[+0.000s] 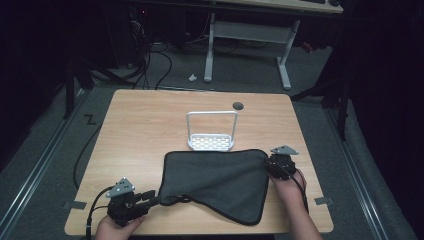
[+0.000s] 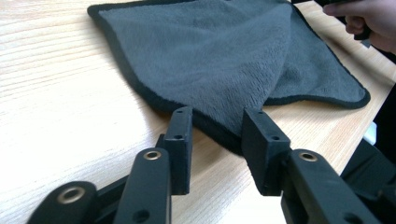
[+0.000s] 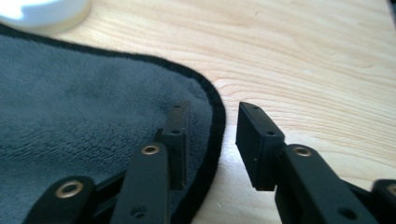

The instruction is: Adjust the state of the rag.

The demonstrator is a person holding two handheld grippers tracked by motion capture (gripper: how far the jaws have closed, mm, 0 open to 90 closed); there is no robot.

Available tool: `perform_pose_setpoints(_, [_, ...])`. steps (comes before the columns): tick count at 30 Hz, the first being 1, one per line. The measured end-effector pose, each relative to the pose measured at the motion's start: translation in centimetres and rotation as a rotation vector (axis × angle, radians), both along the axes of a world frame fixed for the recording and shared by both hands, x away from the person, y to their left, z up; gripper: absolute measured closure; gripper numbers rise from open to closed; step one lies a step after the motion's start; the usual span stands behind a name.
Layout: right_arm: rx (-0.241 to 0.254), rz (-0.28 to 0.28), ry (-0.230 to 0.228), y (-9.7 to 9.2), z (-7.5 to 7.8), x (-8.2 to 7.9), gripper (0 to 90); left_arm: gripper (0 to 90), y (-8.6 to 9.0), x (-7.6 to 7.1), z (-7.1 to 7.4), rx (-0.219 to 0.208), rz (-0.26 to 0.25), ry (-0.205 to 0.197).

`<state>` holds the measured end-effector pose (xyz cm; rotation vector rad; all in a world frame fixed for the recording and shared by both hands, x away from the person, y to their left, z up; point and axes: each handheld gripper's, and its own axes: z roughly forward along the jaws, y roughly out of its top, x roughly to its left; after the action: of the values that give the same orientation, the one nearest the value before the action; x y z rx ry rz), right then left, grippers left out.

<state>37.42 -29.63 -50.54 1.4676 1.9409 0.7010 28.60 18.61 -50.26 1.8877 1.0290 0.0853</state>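
We hold the left gripper (image 1: 150, 198) low at the near left of the table (image 1: 135, 130). Its jaws are apart. In the left gripper view, the near left corner of the cloth (image 2: 210, 60) lies between the two jaws, but the pads do not press on it.

The cloth (image 1: 215, 180) is grey with a black edge. It lies spread out on the near half of the table, between our two grippers. Part of it is folded over at the near left corner.

Just behind the cloth stands a white rack (image 1: 211, 132), touching its far edge.

The right gripper (image 1: 267, 164) is at the far right corner of the cloth. Its jaws are apart too. In the right gripper view, one jaw rests over the cloth (image 3: 84, 116) and the other over bare wood, with the black edge running between them.
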Motion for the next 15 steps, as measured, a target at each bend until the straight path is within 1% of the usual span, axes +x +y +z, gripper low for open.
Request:
perform_pose_setpoints(1, [0.008, 0.005, -0.012, 0.3, 0.2, -0.6, 60.9, 63.4, 0.2, 0.0, -0.1, -0.004, 0.010, 0.004])
perform_pose_setpoints(3, [0.024, 0.056, -0.030, 1.1, 0.5, -2.4, 61.4, 63.2, 0.6, -0.1, 0.0, -0.035, 0.028, 0.023])
perform_pose_setpoints(4, [0.032, 0.080, -0.029, 1.6, 0.4, -3.5, 62.0, 62.1, 0.7, -0.3, 0.1, -0.052, 0.029, 0.028])
perform_pose_setpoints(5, [0.038, 0.106, -0.021, 2.2, 0.3, -4.5, 62.9, 60.8, 0.6, -0.6, 0.3, -0.057, 0.033, 0.024])
perform_pose_setpoints(7, [0.047, 0.150, -0.003, 3.1, -0.2, -6.5, 63.6, 56.6, 0.4, -1.1, 0.5, -0.052, 0.038, 0.006])
perform_pose_setpoints(9, [0.058, 0.183, 0.010, 3.9, -0.4, -8.2, 65.0, 51.7, 0.2, -1.5, 0.4, -0.037, 0.046, -0.003])
perform_pose_setpoints(10, [0.065, 0.198, 0.013, 4.2, -0.4, -9.0, 65.8, 49.6, 0.1, -1.6, 0.2, -0.032, 0.051, 0.002])
perform_pose_setpoints(11, [0.084, 0.207, 0.023, 4.5, -0.5, -9.6, 68.0, 47.4, 0.1, -1.5, -0.1, -0.035, 0.055, 0.016])
perform_pose_setpoints(12, [0.099, 0.235, 0.036, 4.8, -0.6, -10.4, 69.8, 46.1, 0.0, -1.4, -0.4, -0.040, 0.060, 0.030])
perform_pose_setpoints(13, [0.097, 0.250, 0.046, 5.2, -0.7, -10.8, 71.7, 45.8, -0.2, -1.3, -0.7, -0.044, 0.052, 0.055])
perform_pose_setpoints(14, [0.084, 0.274, 0.064, 5.6, -1.0, -11.3, 75.5, 45.5, -0.5, -1.1, -1.0, -0.050, 0.040, 0.074])
perform_pose_setpoints(15, [0.065, 0.290, 0.082, 6.0, -1.3, -11.6, 82.7, 45.6, -0.9, -1.0, -1.2, -0.044, 0.031, 0.078])
